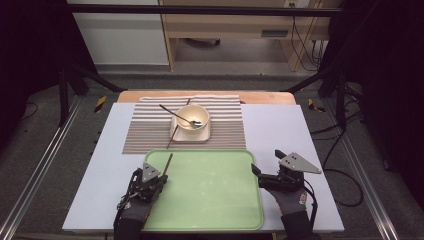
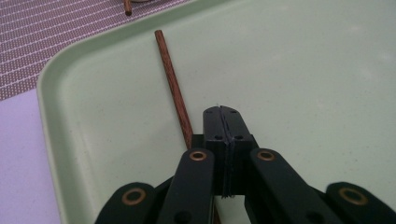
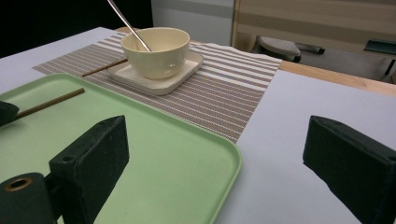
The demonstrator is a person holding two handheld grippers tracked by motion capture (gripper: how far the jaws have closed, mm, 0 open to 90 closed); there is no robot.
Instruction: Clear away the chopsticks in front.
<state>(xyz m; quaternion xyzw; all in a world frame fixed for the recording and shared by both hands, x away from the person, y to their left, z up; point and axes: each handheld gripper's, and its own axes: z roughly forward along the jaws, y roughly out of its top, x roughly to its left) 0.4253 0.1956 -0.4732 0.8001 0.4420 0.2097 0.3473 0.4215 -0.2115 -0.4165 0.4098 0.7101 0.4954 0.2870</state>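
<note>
A light green tray (image 1: 210,190) (image 2: 303,70) (image 3: 163,154) lies at the table's near edge. One brown chopstick (image 1: 169,162) (image 2: 173,79) (image 3: 51,102) rests on its left part. My left gripper (image 1: 161,179) (image 2: 223,112) is shut just right of that chopstick, jaws pressed together with nothing between them; the stick's near end runs under the gripper. My right gripper (image 1: 266,161) (image 3: 219,140) is open and straddles the tray's right rim, one jaw over the tray, one over the table. A cream bowl (image 1: 192,117) (image 3: 156,51) holds a metal spoon (image 1: 177,115) (image 3: 128,23).
The bowl stands on a square cream plate (image 1: 190,136) (image 3: 187,70) on a striped placemat (image 1: 145,130) (image 3: 233,93) (image 2: 46,32) behind the tray. A second chopstick (image 1: 171,137) (image 3: 105,67) lies on the mat against the plate's left side. The white table (image 1: 280,130) has dark frame rails around it.
</note>
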